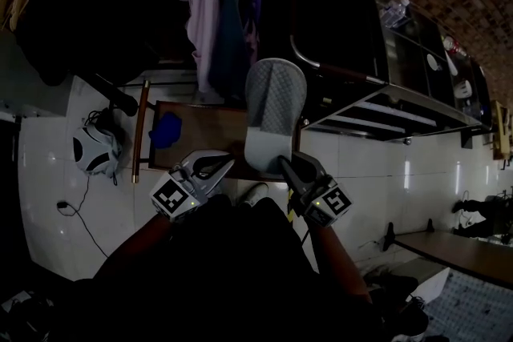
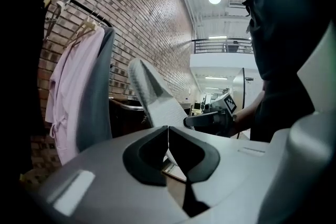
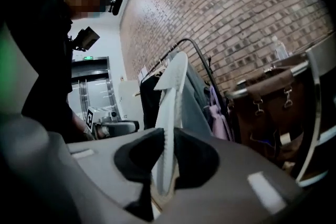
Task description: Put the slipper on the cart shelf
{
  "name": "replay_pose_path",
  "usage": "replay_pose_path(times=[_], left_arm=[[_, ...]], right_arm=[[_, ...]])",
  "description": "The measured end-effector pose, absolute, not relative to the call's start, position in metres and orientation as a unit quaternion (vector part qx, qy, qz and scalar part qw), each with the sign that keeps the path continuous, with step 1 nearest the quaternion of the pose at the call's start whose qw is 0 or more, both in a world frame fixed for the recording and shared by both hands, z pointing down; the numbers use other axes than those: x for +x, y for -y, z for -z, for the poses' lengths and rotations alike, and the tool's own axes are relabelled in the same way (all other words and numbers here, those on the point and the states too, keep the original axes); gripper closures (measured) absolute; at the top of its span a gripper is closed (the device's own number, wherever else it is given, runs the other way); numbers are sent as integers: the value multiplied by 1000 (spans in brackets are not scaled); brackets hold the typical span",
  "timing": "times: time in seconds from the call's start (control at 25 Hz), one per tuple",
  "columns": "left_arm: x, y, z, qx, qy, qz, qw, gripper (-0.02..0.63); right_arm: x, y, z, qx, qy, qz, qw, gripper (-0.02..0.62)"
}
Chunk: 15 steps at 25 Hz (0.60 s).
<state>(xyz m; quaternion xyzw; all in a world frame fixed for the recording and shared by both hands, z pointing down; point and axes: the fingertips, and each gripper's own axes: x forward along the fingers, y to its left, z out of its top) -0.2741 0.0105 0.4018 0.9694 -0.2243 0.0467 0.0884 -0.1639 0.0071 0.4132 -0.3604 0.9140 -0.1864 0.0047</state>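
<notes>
Head view, low light: a tiled floor (image 1: 48, 196) spreads under both tools, and a brick wall (image 2: 142, 13) rises beyond them. A dark cart (image 1: 341, 72) with chrome rails stands ahead and to the right of the right gripper (image 1: 290, 166), well apart from it. A pink shirt (image 1: 202, 20) and a grey garment (image 2: 97, 97) hang from a rail ahead of the left gripper (image 1: 215, 166), up and to its left. Just past the tips of both grippers lies a brown wooden frame (image 1: 200, 124) with a small blue object (image 1: 166, 129) on it (what that object is cannot be made out). The grey-and-white slipper (image 1: 274, 112) is held in the air, standing up from the right gripper with its toe uppermost, clear of the cart. The right gripper view shows the sole edge-on with both pads pressed against its lower end. The left gripper sits just beside its partner at about the same height. Its jaws are closed together on nothing, and the slipper stands beyond them to their right.
</notes>
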Motion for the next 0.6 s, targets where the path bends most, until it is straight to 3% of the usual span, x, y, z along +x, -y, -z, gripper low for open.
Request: replay_pose_path(times=[0.32, 0.6], left_arm=[[-275, -6, -380, 968, 233, -31, 90, 604], [-275, -3, -377, 966, 240, -34, 90, 604]], right_arm=[[-161, 7, -370, -377, -916, 123, 54, 535], [-162, 12, -363, -377, -919, 108, 53, 535]])
